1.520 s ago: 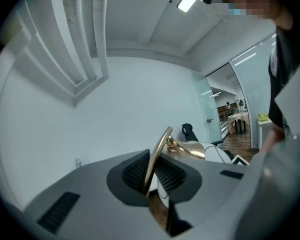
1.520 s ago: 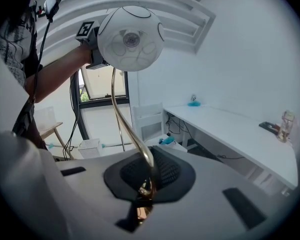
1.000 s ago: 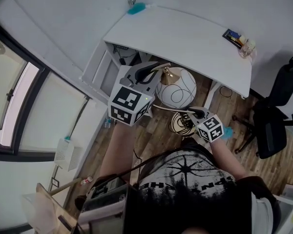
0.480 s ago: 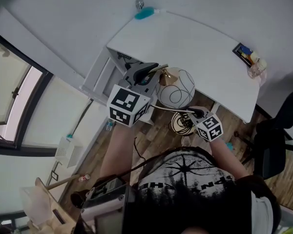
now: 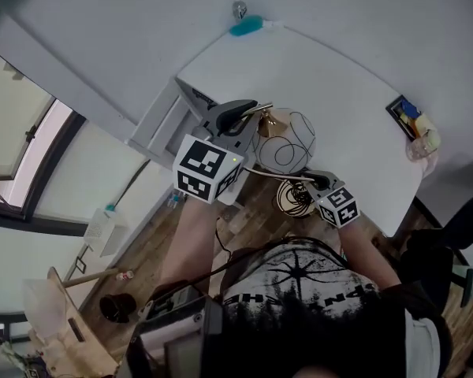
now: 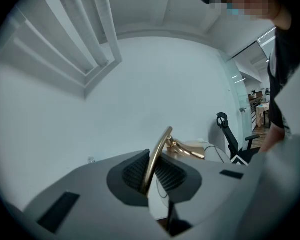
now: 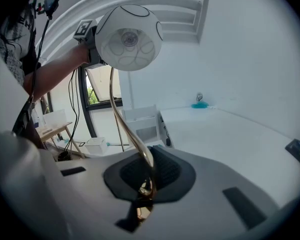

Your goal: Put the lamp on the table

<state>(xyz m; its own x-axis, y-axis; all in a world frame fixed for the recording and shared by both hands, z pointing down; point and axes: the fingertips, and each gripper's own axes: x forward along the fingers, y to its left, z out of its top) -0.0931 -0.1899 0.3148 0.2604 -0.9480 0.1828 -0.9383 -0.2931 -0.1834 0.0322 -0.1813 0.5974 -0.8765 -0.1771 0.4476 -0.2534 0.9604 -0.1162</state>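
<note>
Carrying the lamp (image 5: 284,142) toward the white table (image 5: 339,77), which spreads from twelve to three o'clock in the head view, a person holds it aloft at the table's near edge, not yet set down. The white globe shade is uppermost, and the coiled gold base (image 5: 296,199) hangs at six o'clock of the shade over the wooden floor (image 5: 154,246). The left gripper (image 6: 151,171) is clenched on the thin gold stem (image 6: 156,151) close under the shade; the right gripper (image 7: 148,176) is clamped on the same stem low down by the base. The carry appears to be the step in hand. Next, both grippers would need to swing the base over bare tabletop toward one o'clock and lower it upright before letting go.
</note>
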